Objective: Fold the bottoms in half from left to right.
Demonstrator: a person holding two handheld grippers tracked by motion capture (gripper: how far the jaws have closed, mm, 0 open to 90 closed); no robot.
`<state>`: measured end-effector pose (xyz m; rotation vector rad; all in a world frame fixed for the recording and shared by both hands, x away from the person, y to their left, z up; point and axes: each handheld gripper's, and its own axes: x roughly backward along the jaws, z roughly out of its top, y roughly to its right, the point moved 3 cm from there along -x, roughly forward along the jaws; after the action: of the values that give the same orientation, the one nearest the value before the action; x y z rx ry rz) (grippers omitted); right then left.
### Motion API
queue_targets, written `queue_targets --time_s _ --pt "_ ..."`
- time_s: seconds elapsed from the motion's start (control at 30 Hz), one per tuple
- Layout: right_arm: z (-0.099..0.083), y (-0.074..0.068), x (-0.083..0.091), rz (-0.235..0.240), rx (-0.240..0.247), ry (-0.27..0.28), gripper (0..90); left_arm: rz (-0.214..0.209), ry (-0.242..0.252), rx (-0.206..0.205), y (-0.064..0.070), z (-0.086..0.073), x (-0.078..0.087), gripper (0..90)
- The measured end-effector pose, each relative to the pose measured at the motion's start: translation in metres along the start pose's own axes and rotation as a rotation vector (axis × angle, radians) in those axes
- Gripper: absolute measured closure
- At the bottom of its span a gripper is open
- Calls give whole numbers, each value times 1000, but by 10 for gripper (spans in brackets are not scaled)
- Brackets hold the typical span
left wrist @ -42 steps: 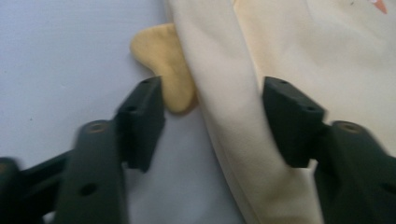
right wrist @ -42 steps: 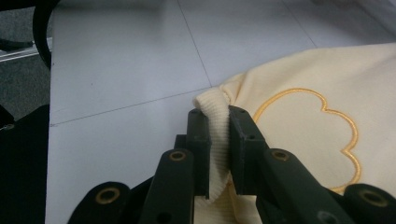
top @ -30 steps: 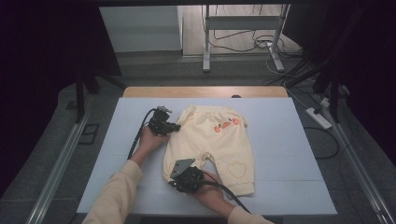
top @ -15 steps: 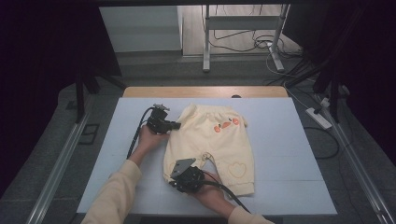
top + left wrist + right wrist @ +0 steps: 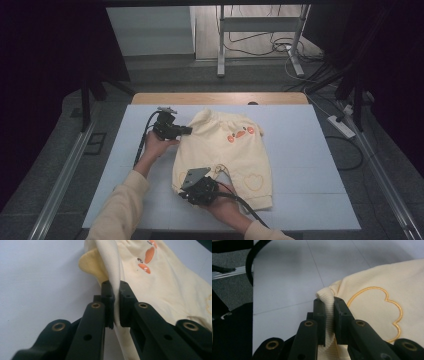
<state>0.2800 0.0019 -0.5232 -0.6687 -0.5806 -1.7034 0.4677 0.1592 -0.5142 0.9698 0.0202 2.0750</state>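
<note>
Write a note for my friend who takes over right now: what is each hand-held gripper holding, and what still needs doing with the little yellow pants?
Left hand-held gripper: shut on the waist edge of the pants, at the far left corner; the cloth is lifted a little there.
Right hand-held gripper: shut on the ribbed cuff of the near left leg.
The pants lie spread on the white table, waist far, legs near, orange duck print facing up.
Done: both corners of the left side are gripped.
Left: probably fold that side over toward the right, then let go. No fold is made yet.
</note>
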Motion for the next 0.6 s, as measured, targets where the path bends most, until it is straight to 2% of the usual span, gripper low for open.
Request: queue_targets --time_s 0.23,0.43,0.6 --pt "1 -2 -2 4 10 -1 813 1 -9 1 0 -1 1 846" --pt "7 -3 -4 7 12 14 813 -2 12 3 -2 1 8 846" --pt "16 -3 -4 27 12 44 813 -5 34 8 -2 3 18 846"
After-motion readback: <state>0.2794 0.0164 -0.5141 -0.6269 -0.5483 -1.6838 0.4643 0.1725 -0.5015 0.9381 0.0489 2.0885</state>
